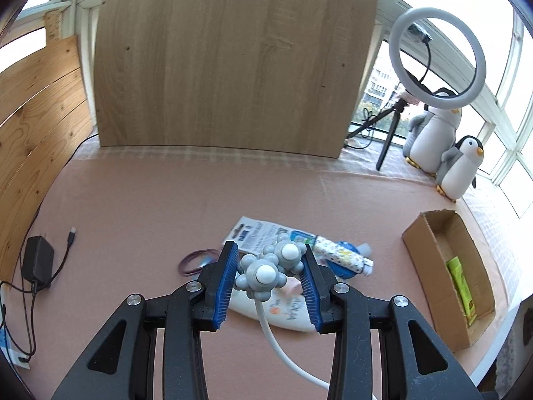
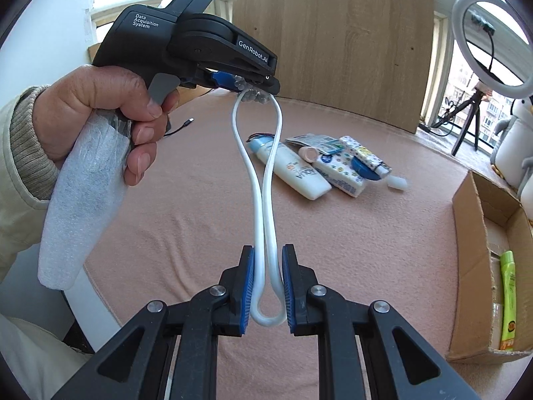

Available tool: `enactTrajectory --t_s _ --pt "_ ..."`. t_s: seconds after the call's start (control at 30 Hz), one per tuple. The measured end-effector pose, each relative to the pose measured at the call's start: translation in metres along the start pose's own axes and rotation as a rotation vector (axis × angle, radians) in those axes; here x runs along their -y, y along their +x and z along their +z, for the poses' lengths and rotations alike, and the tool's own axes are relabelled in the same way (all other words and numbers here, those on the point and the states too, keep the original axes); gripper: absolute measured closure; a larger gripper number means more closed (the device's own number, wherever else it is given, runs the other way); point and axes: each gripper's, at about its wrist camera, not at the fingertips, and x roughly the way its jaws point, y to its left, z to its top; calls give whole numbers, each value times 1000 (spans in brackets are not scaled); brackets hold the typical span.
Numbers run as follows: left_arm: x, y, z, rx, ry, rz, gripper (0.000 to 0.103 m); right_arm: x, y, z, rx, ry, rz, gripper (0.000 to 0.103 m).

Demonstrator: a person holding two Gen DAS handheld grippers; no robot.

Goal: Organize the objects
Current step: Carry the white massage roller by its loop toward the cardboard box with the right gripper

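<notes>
A massager with two grey knobbed heads [image 1: 271, 265] on a white U-shaped handle [image 2: 266, 220] is held in the air by both grippers. My left gripper [image 1: 269, 266] is shut on the knobbed heads; it also shows from the side in the right wrist view [image 2: 250, 88]. My right gripper [image 2: 268, 286] is shut on the bend of the white handle. A pile of toiletries lies on the pink table cover [image 1: 150, 206]: a white sunscreen tube [image 2: 293, 170], a patterned white pack [image 2: 339, 175], a patterned tube [image 1: 343, 255] and a paper packet [image 1: 253, 230].
An open cardboard box [image 2: 466, 240] at the right edge holds a green tube [image 2: 508, 296]. A wooden board [image 1: 230, 63] stands at the back. Plush penguins [image 1: 456, 170] and a ring light [image 1: 436, 56] stand at back right. A black charger with cable [image 1: 38, 263] lies left.
</notes>
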Motion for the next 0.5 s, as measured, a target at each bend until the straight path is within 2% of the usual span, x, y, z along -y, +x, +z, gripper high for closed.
enactTrajectory --t_s 0.5 --pt "218 51 26 -17 255 -219 64 110 -77 -33 84 216 -227 90"
